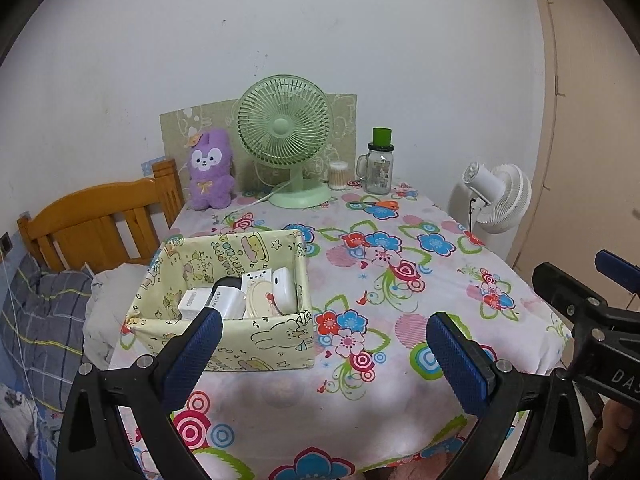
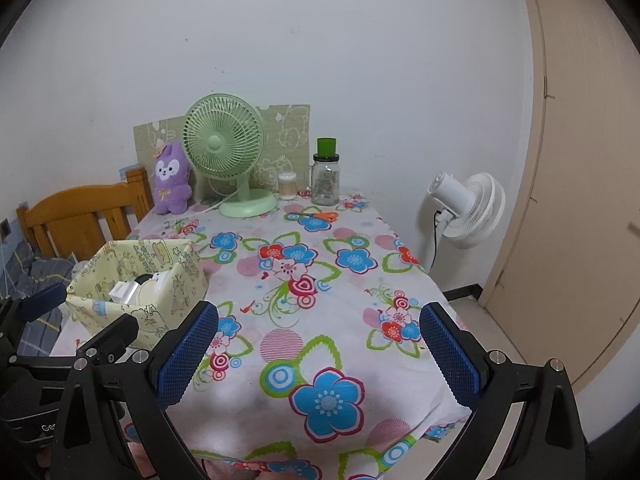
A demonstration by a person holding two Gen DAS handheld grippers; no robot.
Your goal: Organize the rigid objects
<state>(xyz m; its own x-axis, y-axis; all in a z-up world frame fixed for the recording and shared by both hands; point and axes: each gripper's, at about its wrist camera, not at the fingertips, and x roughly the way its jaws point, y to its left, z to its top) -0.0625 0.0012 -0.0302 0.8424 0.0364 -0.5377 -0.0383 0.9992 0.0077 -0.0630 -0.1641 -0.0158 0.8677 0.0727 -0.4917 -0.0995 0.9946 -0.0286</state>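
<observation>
**Both hand-held grippers held wide over the flowered tabletop**

Furthest left we had the wooden bed frame [image 1: 96, 220] and grey checked bedding [image 1: 36, 320]. Next came the yellow fabric basket [image 1: 240, 340] on the tabletop's [image 1: 400, 320] left side, and inside it we could see the white rigid objects [image 1: 240, 292]: chargers, a round compact, a smooth white case. Our left hand-held gripper [image 1: 324, 356] hovered just in front of the basket, jaws spread apart, nothing between them. Behind, along the wall, we passed the purple plush [image 1: 210, 170], the green desk fan [image 1: 286, 136], a tub of cotton swabs [image 1: 338, 175] and a glass jar [image 1: 380, 168] with a green cap; orange scissors [image 1: 380, 204] lay just before the jar. Our right hand-held gripper [image 2: 318, 350] hung over the cloth's near edge, likewise spread and empty. Off to the right we had the white standing fan [image 2: 468, 210] and the door [image 2: 580, 160].
</observation>
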